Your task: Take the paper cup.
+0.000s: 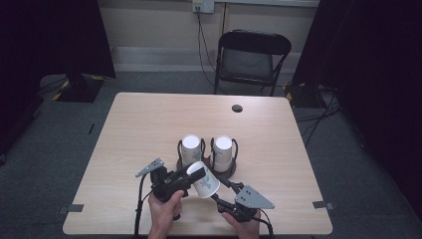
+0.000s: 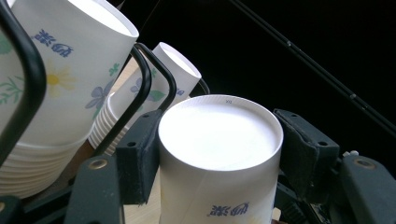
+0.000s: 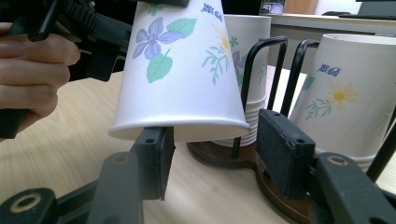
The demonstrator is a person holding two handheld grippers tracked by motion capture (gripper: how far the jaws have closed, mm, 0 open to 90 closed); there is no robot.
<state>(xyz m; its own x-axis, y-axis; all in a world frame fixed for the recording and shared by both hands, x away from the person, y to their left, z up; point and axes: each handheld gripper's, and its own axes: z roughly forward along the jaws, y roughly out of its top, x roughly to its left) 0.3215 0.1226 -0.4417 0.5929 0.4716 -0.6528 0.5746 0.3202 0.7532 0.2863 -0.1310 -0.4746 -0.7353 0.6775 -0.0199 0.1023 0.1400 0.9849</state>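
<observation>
Desk (image 1: 149, 124) carries a dark cup rack (image 1: 185, 164) with two stacks of inverted paper cups (image 1: 222, 152). My left fingers (image 2: 135, 158) are clenched on a single paper cup (image 1: 204, 180), held upside down above the desk just in front of the rack. My right fingers (image 3: 275, 149) stand released below its rim, touching nothing. Judged step: carrying the cup clear of the stacks. Next move calls for steady transfer or set-down, avoiding the rack wires.

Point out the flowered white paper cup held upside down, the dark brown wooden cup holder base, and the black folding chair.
Flowered white paper cup (image 3: 180, 70), right gripper view: its printed side wall.
Dark brown wooden holder base (image 3: 219, 156), right gripper view: its front edge.
Black folding chair (image 1: 251, 62), high view: its seat.
</observation>
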